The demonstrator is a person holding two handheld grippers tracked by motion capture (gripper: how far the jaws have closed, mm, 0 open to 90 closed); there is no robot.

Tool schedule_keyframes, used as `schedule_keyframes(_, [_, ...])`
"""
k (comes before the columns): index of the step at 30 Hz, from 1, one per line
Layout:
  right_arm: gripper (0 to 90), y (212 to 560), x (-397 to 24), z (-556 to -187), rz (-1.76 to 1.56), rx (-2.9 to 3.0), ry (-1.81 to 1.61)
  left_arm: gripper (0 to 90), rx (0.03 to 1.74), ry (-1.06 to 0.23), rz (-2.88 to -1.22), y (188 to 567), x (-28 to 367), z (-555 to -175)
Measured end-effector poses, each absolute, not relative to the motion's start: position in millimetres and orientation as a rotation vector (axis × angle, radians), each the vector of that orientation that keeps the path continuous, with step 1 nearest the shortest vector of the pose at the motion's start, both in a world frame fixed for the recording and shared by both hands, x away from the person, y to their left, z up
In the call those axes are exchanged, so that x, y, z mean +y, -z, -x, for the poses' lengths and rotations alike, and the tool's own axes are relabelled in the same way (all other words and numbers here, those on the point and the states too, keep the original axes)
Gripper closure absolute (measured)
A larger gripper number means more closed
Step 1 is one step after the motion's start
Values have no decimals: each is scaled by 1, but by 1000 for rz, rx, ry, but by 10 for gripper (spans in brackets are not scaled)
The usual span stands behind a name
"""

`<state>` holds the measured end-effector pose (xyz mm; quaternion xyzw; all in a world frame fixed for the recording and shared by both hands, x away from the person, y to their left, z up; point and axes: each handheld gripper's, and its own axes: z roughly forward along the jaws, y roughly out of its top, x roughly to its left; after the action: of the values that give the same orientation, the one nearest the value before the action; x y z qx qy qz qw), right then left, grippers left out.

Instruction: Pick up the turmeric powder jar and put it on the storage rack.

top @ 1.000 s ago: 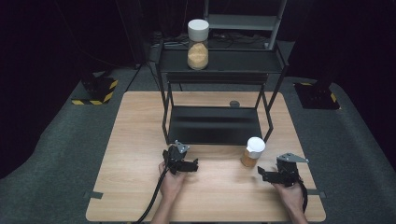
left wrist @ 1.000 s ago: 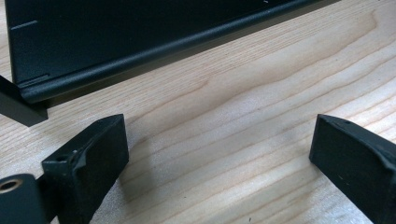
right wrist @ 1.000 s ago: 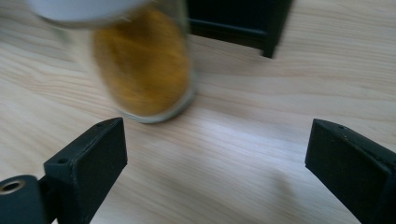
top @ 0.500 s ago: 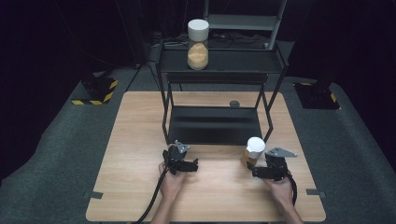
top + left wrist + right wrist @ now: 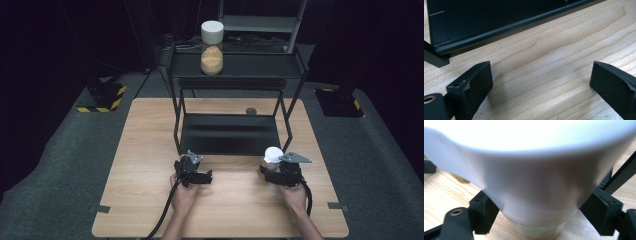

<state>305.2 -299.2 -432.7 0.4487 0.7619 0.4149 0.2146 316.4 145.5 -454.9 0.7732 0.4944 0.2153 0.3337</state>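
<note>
We are at the very start of the work, as far as we can judge: our right gripper (image 5: 270, 172), low and right of centre in the high view, has just been closing its jaws around the small jar (image 5: 272, 156) with the white lid, and in the right gripper view the jar (image 5: 534, 195) sits between the two black jaws, which press on its sides just under the lid. The jar looks to stand on the wooden table (image 5: 150, 150), just in front of the lower right corner of the black rack (image 5: 227, 135); we cannot tell whether it has left the wood yet. Our left gripper (image 5: 202, 176), low and left of centre, rests on the table with its jaws spread wide and nothing between them, only bare wood and the rack's front edge beyond. A taller jar (image 5: 212, 41) already stands on the rack's top shelf at the upper middle of the frame. What seems left is to lift the small jar and set it somewhere, likely on the rack.
</note>
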Motion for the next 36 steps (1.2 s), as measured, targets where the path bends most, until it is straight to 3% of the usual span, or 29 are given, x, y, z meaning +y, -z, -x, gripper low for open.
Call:
schedule_keyframes(4, [278, 433, -299, -306, -1226, 2117, -1167, 46, 1292, -563, -2018, 455, 145, -316])
schedule_keyframes(17, [302, 437, -296, -302, -1215, 2075, -1164, 46, 1291, -560, -2018, 455, 146, -317])
schedule_keyframes(36, [302, 383, -306, -318, -1130, 2143, -1191, 46, 1291, -560, -2017, 455, 146, -317])
